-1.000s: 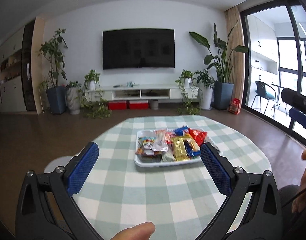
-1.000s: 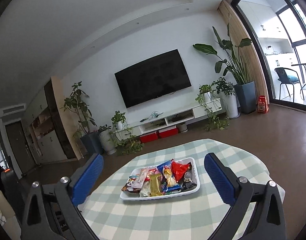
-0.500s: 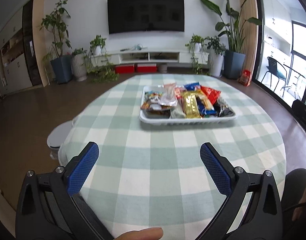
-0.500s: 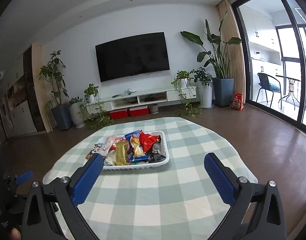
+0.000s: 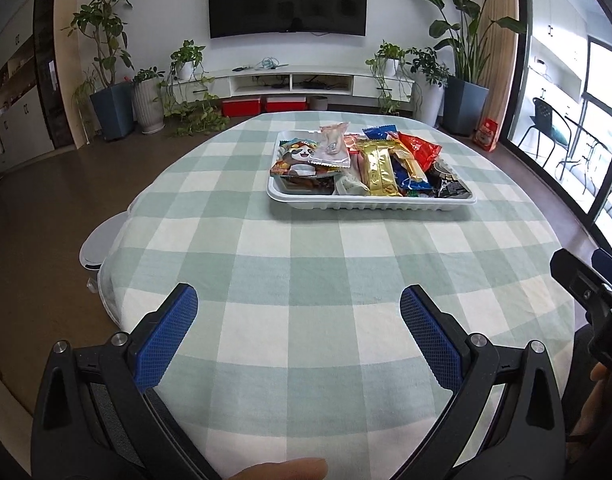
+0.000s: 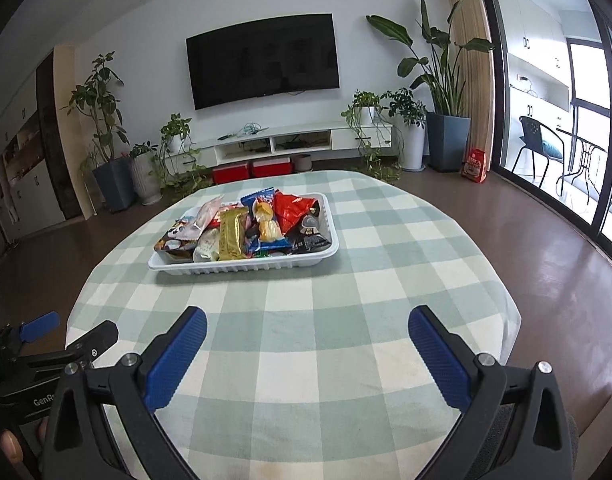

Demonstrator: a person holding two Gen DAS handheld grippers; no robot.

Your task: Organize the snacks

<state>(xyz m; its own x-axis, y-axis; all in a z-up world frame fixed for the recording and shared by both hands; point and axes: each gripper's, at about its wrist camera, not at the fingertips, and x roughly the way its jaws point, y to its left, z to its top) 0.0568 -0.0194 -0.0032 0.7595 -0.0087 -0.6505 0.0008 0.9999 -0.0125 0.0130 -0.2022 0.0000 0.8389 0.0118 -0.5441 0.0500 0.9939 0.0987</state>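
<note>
A white plastic tray [image 5: 370,202] [image 6: 241,267] heaped with snack packets stands on the far half of a round table with a green-and-white check cloth [image 5: 306,280] [image 6: 306,320]. In it lie a gold bar [image 5: 378,168] [image 6: 231,234], a red bag [image 5: 420,148] [image 6: 291,210], a panda-print pack [image 5: 297,156] [image 6: 175,238] and several others. My left gripper [image 5: 299,300] hangs open over the near cloth, well short of the tray, nothing between its fingers. My right gripper [image 6: 308,322] is open too, also near the front edge, empty.
The other gripper shows at each view's side edge [image 5: 586,280] [image 6: 53,344]. A white stool [image 5: 101,240] stands left of the table. Beyond lie brown floor, a TV console [image 5: 289,80], potted plants [image 5: 109,60] and glass doors [image 5: 566,100] at right.
Both grippers have tilted down and moved closer over the table; the tray now sits larger and higher in both views. Both stay open and empty.
</note>
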